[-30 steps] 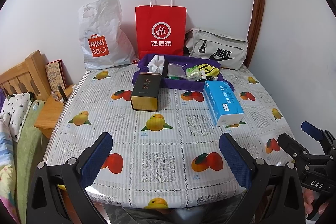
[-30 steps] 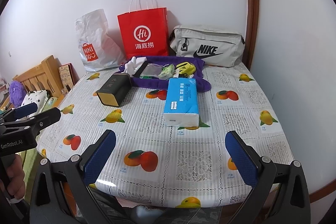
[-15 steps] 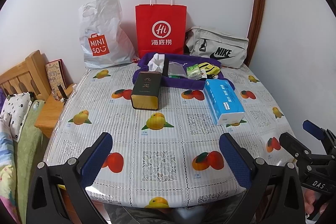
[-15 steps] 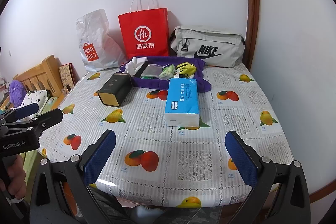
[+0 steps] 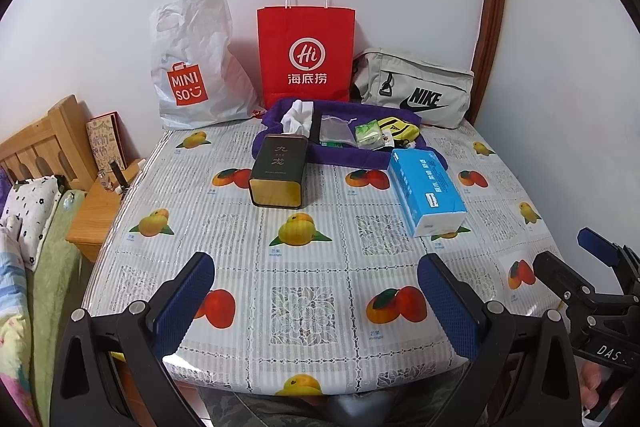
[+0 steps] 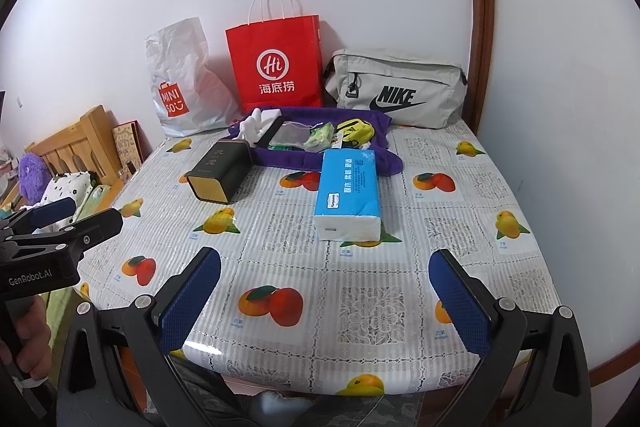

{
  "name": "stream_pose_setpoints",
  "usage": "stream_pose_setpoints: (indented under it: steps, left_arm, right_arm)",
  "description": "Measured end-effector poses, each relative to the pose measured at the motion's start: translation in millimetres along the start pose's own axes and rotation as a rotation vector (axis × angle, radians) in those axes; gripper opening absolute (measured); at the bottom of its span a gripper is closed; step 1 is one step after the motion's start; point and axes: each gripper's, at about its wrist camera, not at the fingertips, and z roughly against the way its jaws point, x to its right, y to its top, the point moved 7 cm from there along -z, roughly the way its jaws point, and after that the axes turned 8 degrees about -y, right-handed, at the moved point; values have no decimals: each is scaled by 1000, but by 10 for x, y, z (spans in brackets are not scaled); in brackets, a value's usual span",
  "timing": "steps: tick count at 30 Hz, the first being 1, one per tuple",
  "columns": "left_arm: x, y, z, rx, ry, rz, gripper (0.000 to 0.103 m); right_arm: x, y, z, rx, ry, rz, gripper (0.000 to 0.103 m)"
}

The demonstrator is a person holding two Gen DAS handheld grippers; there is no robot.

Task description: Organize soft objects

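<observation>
- The left gripper (image 5: pixel 316 301) hovered over the near edge of the table (image 5: pixel 320 279), its blue-padded fingers (image 5: pixel 184 297) spread wide with nothing between them.
- The right gripper (image 6: pixel 326 301) hung over the same near edge, its jaws equally wide apart and holding nothing.
- In the right wrist view the left gripper showed at the far left, with part of a hand (image 6: pixel 24 331) gripping its handle.
- A blue tissue pack (image 5: pixel 426 191) lay flat on the fruit-print tablecloth, right of centre, its far end just beside the purple cloth (image 5: pixel 344 155).
- A dark tea tin (image 5: pixel 279 171) with a gold end lay on its side left of the tissue pack, its far end against the purple cloth.
- The purple cloth sat towards the back of the table and carried several small things: a white crumpled cloth (image 5: pixel 298 117), a clear pouch (image 5: pixel 336 131), a green packet (image 5: pixel 370 135) and a yellow pouch (image 5: pixel 400 131).
- Whether the white cloth was a sock or a tissue could not be told from these views.
- Against the back wall stood a white Miniso plastic bag (image 5: pixel 192 67), a red Haidilao paper bag (image 5: pixel 306 51) and a grey Nike bag (image 5: pixel 416 91), side by side.
- A wooden bed frame (image 5: pixel 44 143) and spotted bedding (image 5: pixel 32 199) lay off the left side of the table.
</observation>
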Motion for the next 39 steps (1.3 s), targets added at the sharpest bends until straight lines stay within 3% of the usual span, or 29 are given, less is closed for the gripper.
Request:
stream_pose_setpoints:
  steps: [39]
  left_arm:
    - [6,-15,0,-5,1,-7,103]
  right_arm:
    - [4,7,23,2,2,-1,102]
